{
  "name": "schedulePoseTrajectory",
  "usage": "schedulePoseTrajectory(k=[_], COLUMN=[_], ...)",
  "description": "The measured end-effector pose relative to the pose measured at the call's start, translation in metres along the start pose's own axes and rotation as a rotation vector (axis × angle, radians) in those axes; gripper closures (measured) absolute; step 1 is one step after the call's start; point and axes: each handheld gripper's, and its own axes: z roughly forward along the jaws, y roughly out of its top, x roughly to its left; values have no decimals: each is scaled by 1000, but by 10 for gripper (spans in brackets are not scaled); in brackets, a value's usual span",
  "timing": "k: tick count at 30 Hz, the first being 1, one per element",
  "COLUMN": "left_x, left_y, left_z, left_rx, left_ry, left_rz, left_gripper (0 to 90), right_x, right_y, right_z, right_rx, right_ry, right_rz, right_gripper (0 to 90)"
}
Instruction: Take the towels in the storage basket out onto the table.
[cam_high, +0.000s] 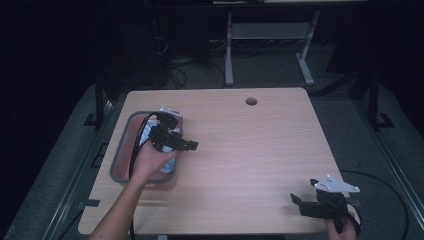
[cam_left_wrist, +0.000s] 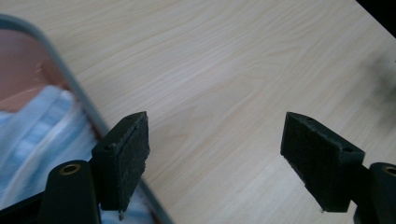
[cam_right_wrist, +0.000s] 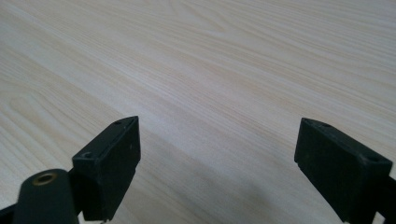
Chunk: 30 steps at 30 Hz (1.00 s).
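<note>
Spread wide, the left claw (cam_high: 187, 145) is hovering over the tray's (cam_high: 121, 151) right rim at centre left, where a pale blue striped cloth (cam_left_wrist: 32, 135) is lying bunched inside (reddish floor showing); bare table (cam_high: 250, 150) is stretching rightward to the right claw (cam_high: 296, 202), also gaping.

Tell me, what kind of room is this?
Probably a lab or workshop for recording handwork: a plain wooden table, handheld grippers, left gripper over a tray, and cables on the dark floor by a metal frame.

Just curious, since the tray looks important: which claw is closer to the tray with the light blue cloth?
Left. The left claw hovers open over the tray's right rim, beside the cloth; the right claw sits open at the table's near right corner.
</note>
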Motion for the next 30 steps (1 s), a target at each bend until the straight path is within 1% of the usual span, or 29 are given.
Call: schedulePoseTrajectory(k=[2, 6, 11, 14, 17, 19, 24, 30], left_x=[6, 16, 30, 36, 42, 47, 58, 70], left_y=[-3, -8, -16, -20, -24, -27, -37, -45], left_z=[-3, -10, -18, -22, -26, -28, -30, -31], left_rx=[-4, -13, -15, -19, -25, -28, -30, -19], left_ry=[20, 32, 63, 67, 76, 84, 87, 115], left_rz=[-12, -36, -56, -74, -80, -92, -115, -147], left_gripper=[234, 236, 238, 238, 238, 238, 238, 236], right_x=[0, 0, 1, 1, 1, 1, 1, 1], right_y=[0, 0, 0, 0, 0, 0, -1, -1], right_z=[0, 0, 0, 1, 1, 1, 1, 1], right_rx=[-1, 2, 6, 8, 6, 7, 10, 7], right_ry=[-2, -1, -1, 1, 1, 1, 3, 4], right_rz=[1, 1, -4, -4, -7, -7, -2, -6], right_gripper=[138, 138, 138, 138, 138, 138, 138, 138])
